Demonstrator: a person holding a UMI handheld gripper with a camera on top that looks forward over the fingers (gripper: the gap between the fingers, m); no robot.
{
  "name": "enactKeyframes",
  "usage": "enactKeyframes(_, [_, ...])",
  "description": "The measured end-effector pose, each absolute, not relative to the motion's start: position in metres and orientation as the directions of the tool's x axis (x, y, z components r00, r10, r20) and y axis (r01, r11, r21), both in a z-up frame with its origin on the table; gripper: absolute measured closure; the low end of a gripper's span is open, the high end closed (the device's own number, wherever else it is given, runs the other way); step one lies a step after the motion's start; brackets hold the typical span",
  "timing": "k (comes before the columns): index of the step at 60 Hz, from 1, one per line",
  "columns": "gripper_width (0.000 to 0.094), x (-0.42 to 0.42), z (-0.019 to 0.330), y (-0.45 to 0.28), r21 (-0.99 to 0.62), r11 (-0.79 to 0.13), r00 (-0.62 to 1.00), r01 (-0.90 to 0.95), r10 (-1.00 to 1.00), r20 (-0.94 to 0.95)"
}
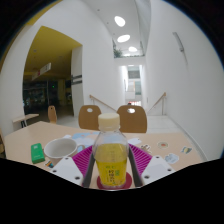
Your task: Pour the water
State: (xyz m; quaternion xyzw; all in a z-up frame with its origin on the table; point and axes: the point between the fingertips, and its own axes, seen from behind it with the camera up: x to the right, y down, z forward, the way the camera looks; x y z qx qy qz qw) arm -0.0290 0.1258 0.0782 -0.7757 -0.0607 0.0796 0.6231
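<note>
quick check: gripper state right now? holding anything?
Gripper: closed on the bottle with yellow liquid and a yellow cap, jaws pressing it from both sides; white cup sits beyond, untouched.

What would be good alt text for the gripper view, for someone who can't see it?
A bottle of yellow liquid with a yellow cap stands between the pink-padded fingers of the hand-held gripper, on a table. A white cup and a green object sit beside it, with two wooden chairs beyond, in a bright white room.

Bottle [110,150] blocks path ahead; cup [59,150] close left; bare table [165,143] right.
</note>
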Motion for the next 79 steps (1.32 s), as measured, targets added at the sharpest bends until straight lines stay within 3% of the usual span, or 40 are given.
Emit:
enactKeyframes(3, [0.0066,-0.028,0.069,0.115,-0.963,-0.270,0.980,-0.017,0.186,-0.070])
enactKeyframes(4, [0.0060,-0.028,0.070,0.111,-0.962,-0.273,0.980,-0.028,0.184,-0.081])
enactKeyframes(8, [0.0080,-0.024,0.087,0.094,-0.960,-0.273,0.973,-0.059,0.201,-0.117])
enactKeyframes(20, [0.0082,-0.014,0.087,0.032,-0.954,-0.295,0.975,-0.042,0.197,-0.104])
enactKeyframes(24, [0.0083,-0.009,0.069,0.014,-0.951,-0.307,0.974,-0.031,0.204,-0.098])
enactKeyframes(42, [0.0084,-0.020,0.065,-0.091,-0.943,-0.331,0.956,-0.043,0.259,-0.135])
enactKeyframes(79, [0.0085,-0.014,0.074,-0.106,-0.934,-0.316,0.924,-0.167,0.280,-0.260])
